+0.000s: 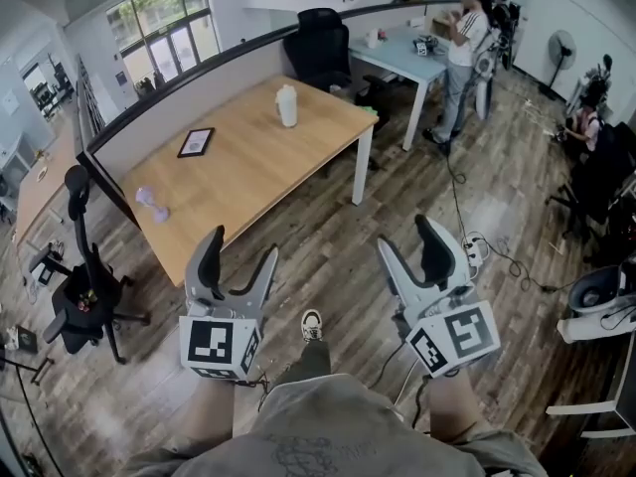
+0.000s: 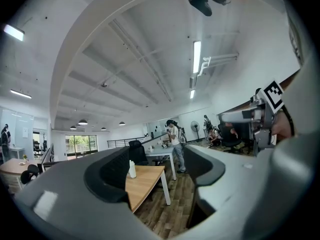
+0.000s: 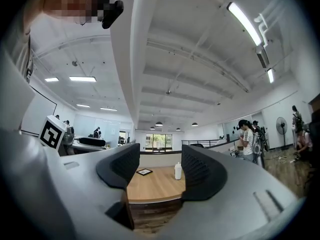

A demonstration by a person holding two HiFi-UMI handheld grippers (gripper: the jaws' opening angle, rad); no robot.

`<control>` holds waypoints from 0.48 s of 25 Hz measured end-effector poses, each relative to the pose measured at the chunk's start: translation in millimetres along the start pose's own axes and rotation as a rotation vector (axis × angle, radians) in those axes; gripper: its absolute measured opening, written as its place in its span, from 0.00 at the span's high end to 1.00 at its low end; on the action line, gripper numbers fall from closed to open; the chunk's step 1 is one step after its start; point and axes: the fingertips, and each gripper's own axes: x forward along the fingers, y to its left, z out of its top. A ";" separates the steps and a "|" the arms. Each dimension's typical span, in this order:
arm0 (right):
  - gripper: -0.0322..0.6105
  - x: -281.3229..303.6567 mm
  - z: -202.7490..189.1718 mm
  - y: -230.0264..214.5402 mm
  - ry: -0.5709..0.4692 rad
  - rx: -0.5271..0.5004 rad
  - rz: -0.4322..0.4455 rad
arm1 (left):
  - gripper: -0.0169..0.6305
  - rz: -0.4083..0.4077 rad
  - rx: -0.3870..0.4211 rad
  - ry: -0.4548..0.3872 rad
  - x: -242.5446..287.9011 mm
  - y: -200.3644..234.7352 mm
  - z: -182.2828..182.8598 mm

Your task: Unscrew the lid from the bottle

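Note:
A white bottle (image 1: 287,105) with its lid on stands upright near the far end of the wooden table (image 1: 248,167). It also shows small and far off in the left gripper view (image 2: 132,169) and the right gripper view (image 3: 177,171). My left gripper (image 1: 241,243) and right gripper (image 1: 407,235) are held over the wooden floor, well short of the table. Each is open, with nothing between its jaws. Through the left gripper (image 2: 160,171) and the right gripper (image 3: 156,171) I see only the distant table and floor.
On the table lie a dark framed tablet (image 1: 196,142) and a small lilac object (image 1: 152,204). A black office chair (image 1: 87,296) stands at the table's near left corner, another (image 1: 320,43) behind it. A person (image 1: 465,43) stands by a light blue table (image 1: 407,53). Cables (image 1: 497,251) lie on the floor.

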 end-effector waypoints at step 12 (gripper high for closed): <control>0.55 93.4 -20.9 -52.6 0.037 0.008 -0.014 | 0.45 0.023 -0.030 0.029 94.0 54.1 -25.0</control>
